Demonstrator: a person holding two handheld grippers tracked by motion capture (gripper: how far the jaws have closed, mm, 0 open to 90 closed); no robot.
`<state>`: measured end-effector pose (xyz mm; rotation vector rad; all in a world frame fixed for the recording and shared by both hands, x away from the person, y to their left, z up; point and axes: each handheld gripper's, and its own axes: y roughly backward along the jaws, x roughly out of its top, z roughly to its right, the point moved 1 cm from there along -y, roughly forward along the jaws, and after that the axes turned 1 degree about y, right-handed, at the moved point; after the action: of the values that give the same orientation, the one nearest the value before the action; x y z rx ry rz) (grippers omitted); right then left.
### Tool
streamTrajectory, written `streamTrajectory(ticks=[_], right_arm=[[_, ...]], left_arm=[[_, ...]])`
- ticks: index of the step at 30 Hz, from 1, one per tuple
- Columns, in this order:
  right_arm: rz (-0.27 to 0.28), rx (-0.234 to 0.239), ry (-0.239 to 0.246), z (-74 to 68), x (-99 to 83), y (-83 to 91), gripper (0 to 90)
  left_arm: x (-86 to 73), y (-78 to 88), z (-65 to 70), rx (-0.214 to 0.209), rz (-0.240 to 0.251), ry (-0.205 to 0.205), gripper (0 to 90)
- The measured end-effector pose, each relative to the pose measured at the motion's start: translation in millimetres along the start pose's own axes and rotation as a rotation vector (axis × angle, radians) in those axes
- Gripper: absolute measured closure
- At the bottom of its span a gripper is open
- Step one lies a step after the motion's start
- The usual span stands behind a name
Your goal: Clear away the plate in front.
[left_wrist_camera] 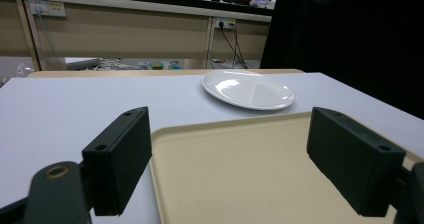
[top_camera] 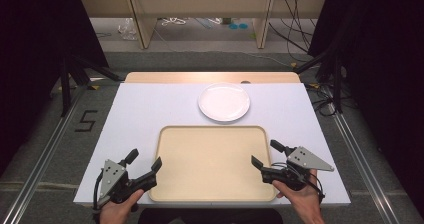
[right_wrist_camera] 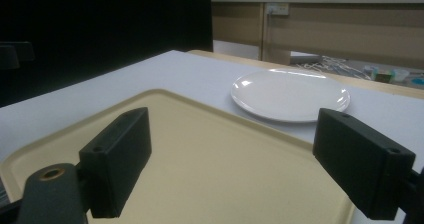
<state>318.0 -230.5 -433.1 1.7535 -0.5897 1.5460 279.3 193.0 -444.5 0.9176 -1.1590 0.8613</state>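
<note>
A cream tray (top_camera: 165, 134) (left_wrist_camera: 165, 134) (right_wrist_camera: 150, 95) lies at the near middle of the white table, with nothing on it. Just beyond it sits a white plate (top_camera: 223, 101) (left_wrist_camera: 247, 89) (right_wrist_camera: 290, 94), also bare. My left gripper (top_camera: 145, 162) (left_wrist_camera: 245, 159) hovers at the tray's near left corner, jaws open and holding nothing. At the tray's near right corner my right gripper (top_camera: 267, 153) (right_wrist_camera: 247, 159) stands the same way, open over the tray's edge and angled toward the plate.
The white table top (top_camera: 145, 109) ends in a wooden strip at the far side. Beyond it stand wooden desk legs (top_camera: 140, 19) with cables on the floor. Dark stands flank the table on both sides.
</note>
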Motion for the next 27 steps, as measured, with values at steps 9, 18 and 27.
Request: streamTrajectory(ticks=[9, 18, 27], right_arm=[[-0.010, 0.007, -0.045, 0.1, -0.6, 0.6, 17.0], [0.001, 0.021, -0.052, 1.8, -0.1, 1.2, 17.6], [-0.002, 0.016, -0.066, 1.0, 0.4, 2.3, 17.9]], left_arm=[[-0.4, -1.1, 0.3, 0.001, -0.002, 0.017, 17.9], [-0.6, -3.1, 4.2, -0.011, -0.015, 0.037, 18.0], [-0.7, -7.1, 8.8, -0.049, -0.036, 0.042, 17.9]])
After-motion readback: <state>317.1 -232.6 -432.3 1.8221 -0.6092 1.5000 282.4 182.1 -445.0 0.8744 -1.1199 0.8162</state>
